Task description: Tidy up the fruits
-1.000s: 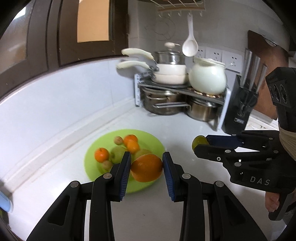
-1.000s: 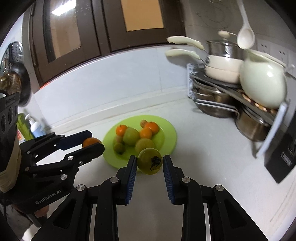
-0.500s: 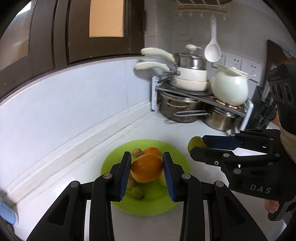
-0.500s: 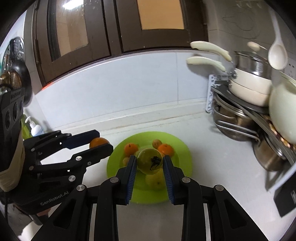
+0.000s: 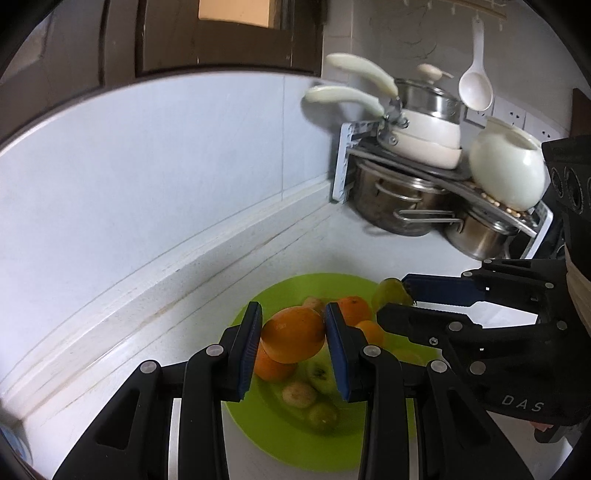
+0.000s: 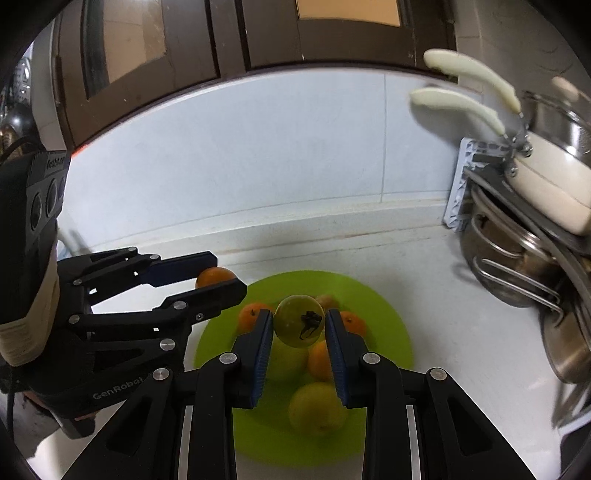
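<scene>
My left gripper (image 5: 293, 334) is shut on a large orange (image 5: 293, 338) and holds it above the near left part of a lime-green plate (image 5: 295, 446). My right gripper (image 6: 299, 325) is shut on a yellow-green fruit (image 6: 298, 320) with a dark stem mark, over the middle of the same plate (image 6: 384, 325). Several small oranges and greenish fruits lie on the plate. In the left wrist view the right gripper (image 5: 397, 301) reaches in from the right with its fruit (image 5: 389, 293). In the right wrist view the left gripper (image 6: 221, 275) comes in from the left with the orange (image 6: 216, 276).
The plate rests on a white counter (image 5: 314, 251) against a pale tiled wall. A metal rack (image 5: 424, 173) at the right holds steel pots, cream pans with long handles and a white jar (image 5: 508, 173). A white ladle (image 5: 475, 86) hangs above. Dark cabinet doors (image 6: 258, 33) are overhead.
Both grippers have carried their fruits forward and slightly down, from in front of the plate to above it. The plate and rack now appear closer. Both grips are unchanged.
</scene>
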The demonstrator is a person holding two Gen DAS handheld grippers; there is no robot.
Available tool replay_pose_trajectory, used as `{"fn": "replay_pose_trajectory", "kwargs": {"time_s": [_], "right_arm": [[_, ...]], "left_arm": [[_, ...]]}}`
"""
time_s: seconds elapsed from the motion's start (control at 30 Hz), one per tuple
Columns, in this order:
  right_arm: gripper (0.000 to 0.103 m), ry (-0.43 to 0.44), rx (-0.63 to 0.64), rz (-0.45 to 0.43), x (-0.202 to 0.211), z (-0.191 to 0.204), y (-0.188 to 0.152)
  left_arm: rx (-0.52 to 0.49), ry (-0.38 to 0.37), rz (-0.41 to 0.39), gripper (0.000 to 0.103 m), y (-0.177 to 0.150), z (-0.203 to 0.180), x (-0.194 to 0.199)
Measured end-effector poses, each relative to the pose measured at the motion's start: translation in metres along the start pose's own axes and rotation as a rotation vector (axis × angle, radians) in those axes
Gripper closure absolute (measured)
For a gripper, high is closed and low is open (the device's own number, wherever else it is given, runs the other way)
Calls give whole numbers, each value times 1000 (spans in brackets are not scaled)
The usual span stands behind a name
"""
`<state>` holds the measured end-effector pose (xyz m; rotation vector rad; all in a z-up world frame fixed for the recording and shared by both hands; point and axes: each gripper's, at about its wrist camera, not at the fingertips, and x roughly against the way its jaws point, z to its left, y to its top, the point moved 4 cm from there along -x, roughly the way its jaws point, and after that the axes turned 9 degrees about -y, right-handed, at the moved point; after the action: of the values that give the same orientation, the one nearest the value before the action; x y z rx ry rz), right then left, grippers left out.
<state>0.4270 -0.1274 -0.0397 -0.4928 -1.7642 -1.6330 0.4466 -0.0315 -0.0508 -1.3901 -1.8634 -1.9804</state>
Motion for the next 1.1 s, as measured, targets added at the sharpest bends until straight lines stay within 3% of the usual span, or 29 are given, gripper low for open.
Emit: {"fn": "replay_pose_trajectory", "kwargs": {"time_s": [0.3,0.47,0.77,1.03,1.1], "right_arm": [[73,12,-12,54,-38,-10,-2],[72,20,-18,65,-43,-9,-4],[68,-35,-21,30,-19,-9,-11],[62,-66,-32,-30,34,0,-28],[55,-66,-43,-42,49,3,-35]], "left_arm": [[10,-21,60,68,0,14,-40],[9,-16,60,68,-2,15,-39],[17,116,42,59,-12,11,2],[17,213,-12,38,-25,-14,61],[13,233,-27,35,-31,-23,76]]}}
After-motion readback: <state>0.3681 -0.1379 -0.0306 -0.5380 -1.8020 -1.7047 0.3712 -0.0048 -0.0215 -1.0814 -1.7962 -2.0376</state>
